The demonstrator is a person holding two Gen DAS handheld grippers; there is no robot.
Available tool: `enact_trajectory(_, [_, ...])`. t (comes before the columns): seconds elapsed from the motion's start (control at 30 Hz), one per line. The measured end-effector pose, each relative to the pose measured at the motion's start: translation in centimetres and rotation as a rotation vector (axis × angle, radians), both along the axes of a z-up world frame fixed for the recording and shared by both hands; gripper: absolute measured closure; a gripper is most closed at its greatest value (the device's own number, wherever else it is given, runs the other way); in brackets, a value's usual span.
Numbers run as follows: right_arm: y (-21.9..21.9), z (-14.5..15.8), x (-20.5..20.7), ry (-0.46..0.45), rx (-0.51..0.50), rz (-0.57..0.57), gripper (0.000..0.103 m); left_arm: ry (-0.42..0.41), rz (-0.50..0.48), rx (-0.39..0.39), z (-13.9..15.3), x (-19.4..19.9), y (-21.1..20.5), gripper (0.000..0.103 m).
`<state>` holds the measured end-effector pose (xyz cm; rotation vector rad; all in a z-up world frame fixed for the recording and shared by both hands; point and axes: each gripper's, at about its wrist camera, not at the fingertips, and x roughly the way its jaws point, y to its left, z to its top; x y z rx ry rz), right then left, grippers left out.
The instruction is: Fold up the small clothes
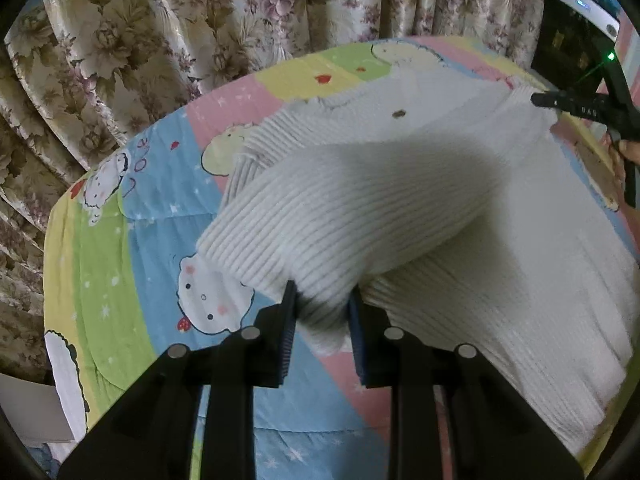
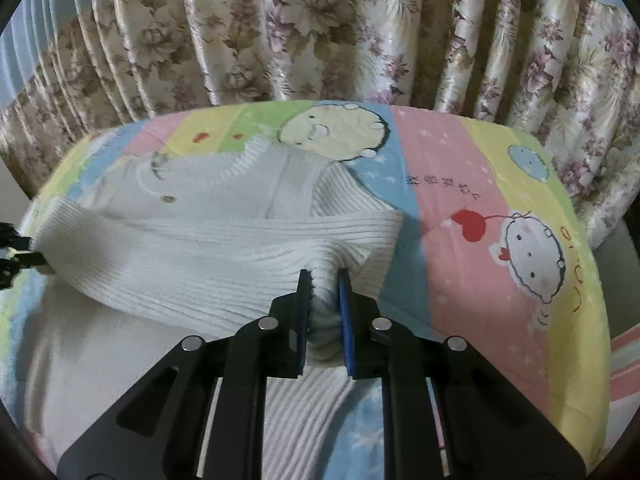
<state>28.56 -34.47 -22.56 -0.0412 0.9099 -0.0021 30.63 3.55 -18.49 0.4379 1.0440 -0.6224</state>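
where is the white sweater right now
The white ribbed sweater lies spread on the cartoon-print quilt in front of the floral curtain, its lower edge pinched by the left gripper and right gripper.

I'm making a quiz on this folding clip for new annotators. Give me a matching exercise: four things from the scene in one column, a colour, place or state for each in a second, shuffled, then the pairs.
Column one:
1. sweater
2. curtain
3. bedspread
4. left gripper

Column two:
A. hangs behind the bed, floral print
B. white, ribbed knit, partly lifted
C. shut on a fold of knit fabric
D. pastel patches with cartoon faces, lying under the garment

Pairs: 1-B, 2-A, 3-D, 4-C

The right gripper is likewise shut on the sweater.
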Motion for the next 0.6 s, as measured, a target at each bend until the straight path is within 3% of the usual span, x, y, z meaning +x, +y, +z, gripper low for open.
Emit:
enact_trajectory(0.17, [-0.5, -1.3, 0.8, -0.007, -0.032, -0.025, 0.086, -0.029, -0.006, 0.049, -0.7, 0.4, -1.1, 0.067])
enact_trajectory(0.27, [-0.8, -1.2, 0.6, -0.042, -0.066, -0.041, 0.068, -0.043, 0.001, 0.082, -1.3, 0.4, -1.3, 0.055])
enact_trajectory(0.37, [-2.4, 0.2, -0.1, -0.081, 0.028, -0.033, 0.055, -0.065, 0.019, 0.084, -0.9, 0.1, -0.6, 0.043])
enact_trajectory(0.47, [-4.4, 2.0, -0.7, -0.119, 0.056, -0.082, 0.053, -0.081, 0.056, 0.022, 0.8, -0.3, 0.7, 0.037])
enact_trajectory(0.5, [-5.1, 2.3, -0.7, -0.123, 0.074, -0.099, 0.051, -0.086, 0.079, -0.026, 1.8, -0.3, 1.2, 0.03])
enact_trajectory(0.53, [-5.8, 2.5, -0.8, -0.123, 0.102, -0.111, 0.051, -0.095, 0.102, -0.063, 2.6, -0.2, 1.5, 0.023])
enact_trajectory(0.6, [-7.2, 2.2, -0.5, -0.096, 0.193, -0.134, 0.051, -0.106, 0.151, -0.13, 3.9, 0.2, 1.7, 0.02])
